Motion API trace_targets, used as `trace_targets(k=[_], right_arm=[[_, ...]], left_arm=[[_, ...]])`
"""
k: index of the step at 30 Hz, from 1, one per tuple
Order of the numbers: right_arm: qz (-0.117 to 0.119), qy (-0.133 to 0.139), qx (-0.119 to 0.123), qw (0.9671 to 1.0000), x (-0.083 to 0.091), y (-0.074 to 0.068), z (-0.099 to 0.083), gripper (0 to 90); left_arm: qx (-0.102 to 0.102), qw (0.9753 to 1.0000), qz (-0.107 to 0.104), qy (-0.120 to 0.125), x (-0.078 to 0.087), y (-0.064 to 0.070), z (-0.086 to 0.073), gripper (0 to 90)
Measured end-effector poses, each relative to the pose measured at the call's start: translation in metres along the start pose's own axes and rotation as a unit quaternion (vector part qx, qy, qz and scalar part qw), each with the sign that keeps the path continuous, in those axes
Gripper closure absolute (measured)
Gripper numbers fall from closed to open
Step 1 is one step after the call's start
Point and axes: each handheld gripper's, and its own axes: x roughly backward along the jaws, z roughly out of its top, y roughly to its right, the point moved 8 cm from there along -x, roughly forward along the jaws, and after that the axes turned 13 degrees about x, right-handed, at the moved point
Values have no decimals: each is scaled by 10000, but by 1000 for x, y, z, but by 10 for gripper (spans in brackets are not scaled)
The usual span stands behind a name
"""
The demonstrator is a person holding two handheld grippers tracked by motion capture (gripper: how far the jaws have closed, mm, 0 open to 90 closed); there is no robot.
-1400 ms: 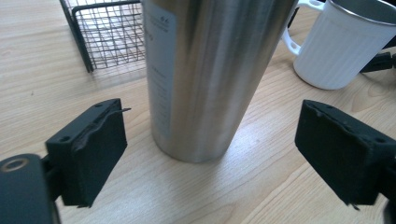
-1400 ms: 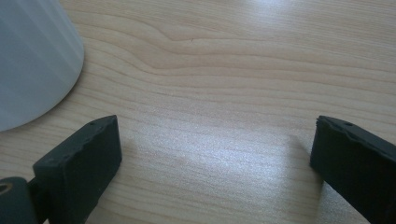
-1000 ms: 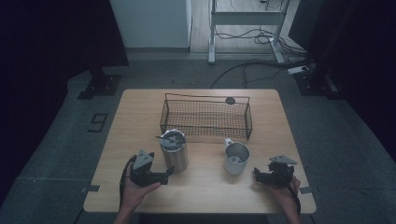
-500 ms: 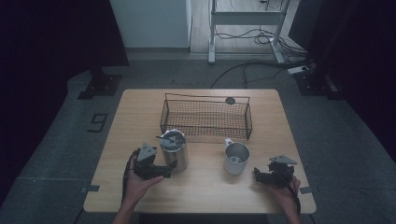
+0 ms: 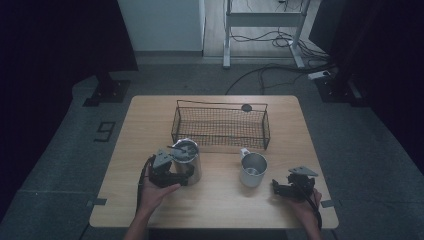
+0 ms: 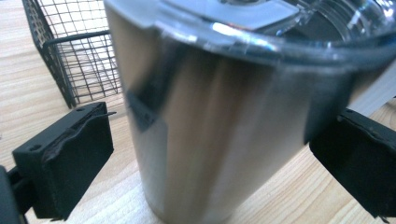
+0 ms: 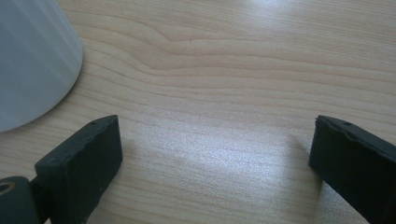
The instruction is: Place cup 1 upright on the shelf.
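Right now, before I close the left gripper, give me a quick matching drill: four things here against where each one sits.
Things:
1. tumbler
2. mug
3. basket
4. right gripper

Places:
A. at the table's right front, jaws wide over bare wood
B. behind both cups, mid-table
C. between the left gripper's open jaws
D. right of the tumbler, handle toward the basket

Pairs: 1-C, 2-D, 3-B, 4-A
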Motion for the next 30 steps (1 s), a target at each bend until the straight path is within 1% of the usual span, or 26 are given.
trace_targets(k=[6,10,13,15,20,21,26,30], right_arm=[[2,-1,-3,10000,0,0,0,22],[1,0,-2,10000,0,0,0,22],[1,-1,-3,10000,0,0,0,22],[2,0,-6,10000,0,0,0,23],[0,0,-6,10000,0,0,0,23],[0,1,-7,10000,0,0,0,24],[-3,1,-8,10000,0,0,0,25],[-5,1,-16,10000,0,0,0,26]], left_arm=[[-62,10000,62,25,-8,4,6,0],[-162,9997,178,75,-15,6,9,0],[-99,9997,217,109,-20,6,10,4],[-98,9996,245,111,-22,6,10,7],[-173,9993,257,217,-23,6,9,24],[-225,9991,277,250,-23,6,9,28],[-228,9988,294,329,-23,6,8,35],[-193,9984,282,452,-23,7,7,37]])
